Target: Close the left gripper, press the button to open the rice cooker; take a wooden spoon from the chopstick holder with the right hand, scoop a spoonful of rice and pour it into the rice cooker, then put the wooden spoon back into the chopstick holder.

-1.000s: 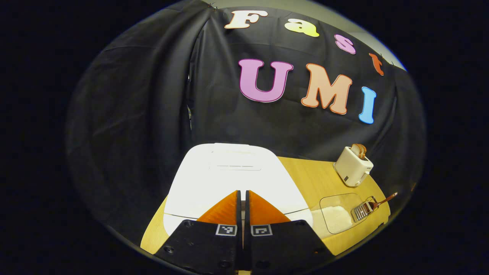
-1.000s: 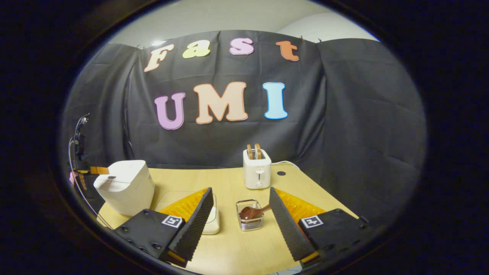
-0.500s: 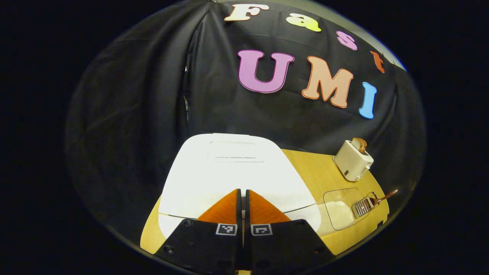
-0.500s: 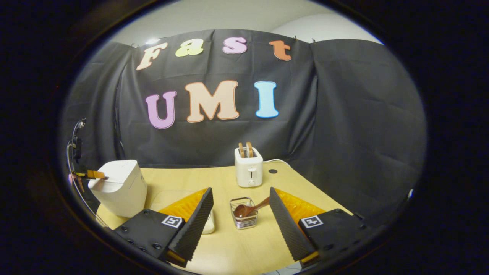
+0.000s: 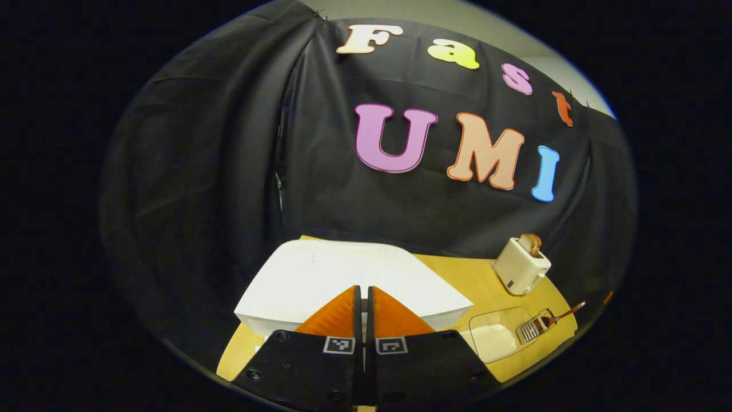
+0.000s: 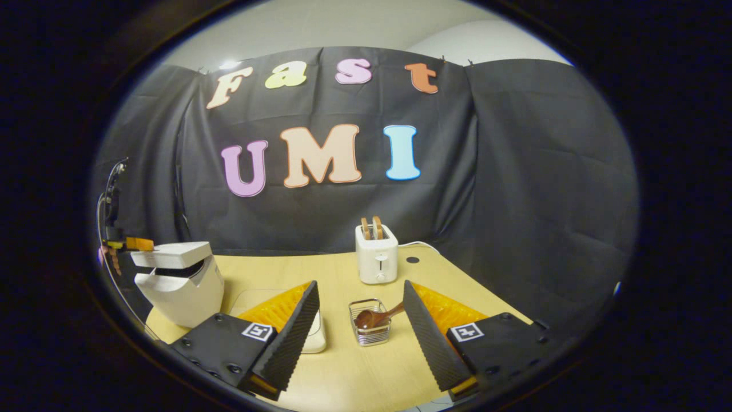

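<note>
The white rice cooker (image 6: 180, 283) stands at the table's left with its lid (image 6: 171, 254) lifted partway, a dark gap showing under it. In the left gripper view the lid (image 5: 349, 280) rises just beyond my shut left gripper (image 5: 363, 289); that gripper (image 6: 137, 244) also appears at the lid's front edge in the right gripper view. A wooden spoon (image 6: 377, 316) lies tilted in the wire chopstick holder (image 6: 370, 331), seen too as spoon (image 5: 563, 316) and holder (image 5: 530, 329). The clear rice container (image 5: 494, 340) holds white rice. My right gripper (image 6: 359, 312) is open, the holder beyond its fingers.
A white toaster (image 6: 376, 260) with two slices of bread stands at the back of the wooden table (image 6: 354, 377), with a cord and a dark round hole behind it. The rice container (image 6: 314, 337) sits between cooker and holder. Black cloth walls close in the booth.
The rice cooker's lid has popped up from shut to partly raised. My left gripper rose with it and stays shut. The right gripper has barely shifted.
</note>
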Demonstrator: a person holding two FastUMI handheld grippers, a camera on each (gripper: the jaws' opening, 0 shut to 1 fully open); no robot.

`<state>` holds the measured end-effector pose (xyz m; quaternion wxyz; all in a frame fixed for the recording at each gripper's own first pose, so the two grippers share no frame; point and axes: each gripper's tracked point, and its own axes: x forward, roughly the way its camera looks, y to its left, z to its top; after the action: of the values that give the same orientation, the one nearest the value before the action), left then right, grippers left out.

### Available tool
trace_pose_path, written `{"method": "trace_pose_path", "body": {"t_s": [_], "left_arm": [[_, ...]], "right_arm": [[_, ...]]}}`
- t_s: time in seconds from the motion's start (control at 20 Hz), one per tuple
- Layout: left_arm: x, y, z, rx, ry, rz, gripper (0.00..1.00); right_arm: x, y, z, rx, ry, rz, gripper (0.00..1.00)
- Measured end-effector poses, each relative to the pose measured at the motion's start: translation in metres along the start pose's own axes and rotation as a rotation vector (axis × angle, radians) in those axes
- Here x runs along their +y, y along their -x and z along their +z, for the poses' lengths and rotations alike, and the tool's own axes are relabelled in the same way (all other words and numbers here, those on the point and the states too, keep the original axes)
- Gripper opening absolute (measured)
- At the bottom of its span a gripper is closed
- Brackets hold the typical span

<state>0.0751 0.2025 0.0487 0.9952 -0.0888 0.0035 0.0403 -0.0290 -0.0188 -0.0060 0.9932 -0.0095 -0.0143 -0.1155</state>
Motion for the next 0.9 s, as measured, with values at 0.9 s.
{"method": "trace_pose_path", "body": {"t_s": [0.9], "left_arm": [[-0.002,0.038,0.07,-0.179,-0.03,0.016,0.0]], "right_arm": [[-0.034,-0.003,-0.029,0.034,-0.027,0.002,0.92]]}}
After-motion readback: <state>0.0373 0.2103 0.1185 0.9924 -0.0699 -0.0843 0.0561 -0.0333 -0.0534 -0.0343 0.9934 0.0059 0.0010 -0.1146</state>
